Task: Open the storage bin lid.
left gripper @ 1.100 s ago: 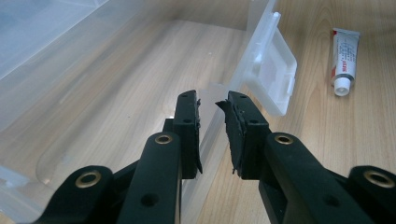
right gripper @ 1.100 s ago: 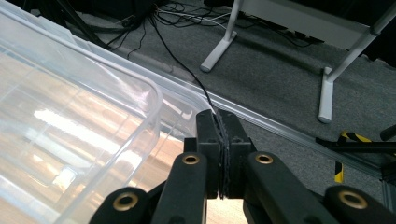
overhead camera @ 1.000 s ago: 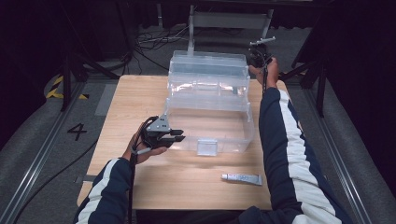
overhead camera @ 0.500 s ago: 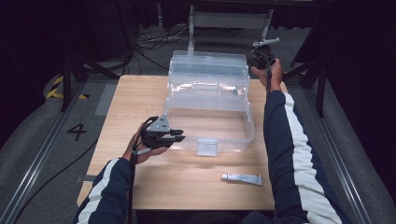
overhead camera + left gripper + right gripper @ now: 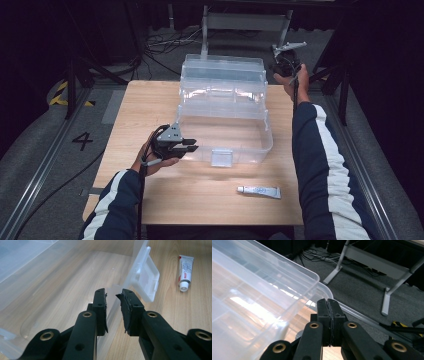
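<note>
Left gripper (image 5: 113, 296) pinches the clear box's (image 5: 225, 130) front wall, so steady it while the pressed-together right gripper (image 5: 328, 302) nudges the lid (image 5: 222, 67).

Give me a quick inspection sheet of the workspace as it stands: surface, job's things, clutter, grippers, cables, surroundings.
Surface: wooden table, bare wood around the box.
Job's things: clear plastic box, lid swung open and standing at the far side; its front latch hangs open.
Clutter: one small white tube lying flat near the front edge, apart from the box.
Grippers: left gripper has its fingers either side of the box's near wall; whether they press it I cannot tell. Right gripper is shut on nothing, raised beside the lid's far right corner.
Cables: a black cable trails from the left gripper along the sleeve; loose cables on the floor behind.
Surroundings: grey carpet, floor rail, metal stand legs.
</note>
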Motion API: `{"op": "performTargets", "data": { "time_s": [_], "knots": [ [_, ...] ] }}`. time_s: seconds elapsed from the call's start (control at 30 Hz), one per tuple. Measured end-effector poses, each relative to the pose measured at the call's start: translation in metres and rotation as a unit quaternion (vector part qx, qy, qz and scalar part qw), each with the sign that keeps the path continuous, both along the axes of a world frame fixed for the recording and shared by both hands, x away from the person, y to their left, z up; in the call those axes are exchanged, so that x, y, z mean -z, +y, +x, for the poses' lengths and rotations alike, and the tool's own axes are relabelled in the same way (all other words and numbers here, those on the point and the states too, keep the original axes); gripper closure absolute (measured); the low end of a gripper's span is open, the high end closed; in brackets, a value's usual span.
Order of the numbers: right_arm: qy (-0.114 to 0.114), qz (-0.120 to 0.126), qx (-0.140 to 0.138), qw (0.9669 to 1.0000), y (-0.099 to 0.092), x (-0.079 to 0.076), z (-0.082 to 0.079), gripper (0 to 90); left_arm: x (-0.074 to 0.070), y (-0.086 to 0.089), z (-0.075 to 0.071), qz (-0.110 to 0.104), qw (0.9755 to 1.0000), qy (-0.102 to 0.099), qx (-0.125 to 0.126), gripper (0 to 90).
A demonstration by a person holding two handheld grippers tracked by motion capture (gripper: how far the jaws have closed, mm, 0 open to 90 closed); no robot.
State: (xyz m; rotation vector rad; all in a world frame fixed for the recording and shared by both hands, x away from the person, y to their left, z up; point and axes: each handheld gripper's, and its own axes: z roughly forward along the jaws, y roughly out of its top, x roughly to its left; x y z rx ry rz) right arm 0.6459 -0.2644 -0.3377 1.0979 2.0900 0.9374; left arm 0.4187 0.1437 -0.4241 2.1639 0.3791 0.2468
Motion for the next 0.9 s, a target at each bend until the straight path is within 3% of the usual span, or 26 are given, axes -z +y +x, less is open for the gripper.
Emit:
{"op": "performTargets", "data": {
  "time_s": [0.2,0.9],
  "knots": [
    [-0.006,0.01,-0.013,0.9998,-0.003,-0.003,-0.017,88.8,0.0,0.0,0.0,0.0,1.0,0.0,0.0,74.7],
    [-0.032,0.008,-0.062,0.9975,-0.008,-0.02,-0.075,87.3,0.0,-0.001,-0.001,0.005,1.0,-0.004,-0.004,74.4]
  ]
}}
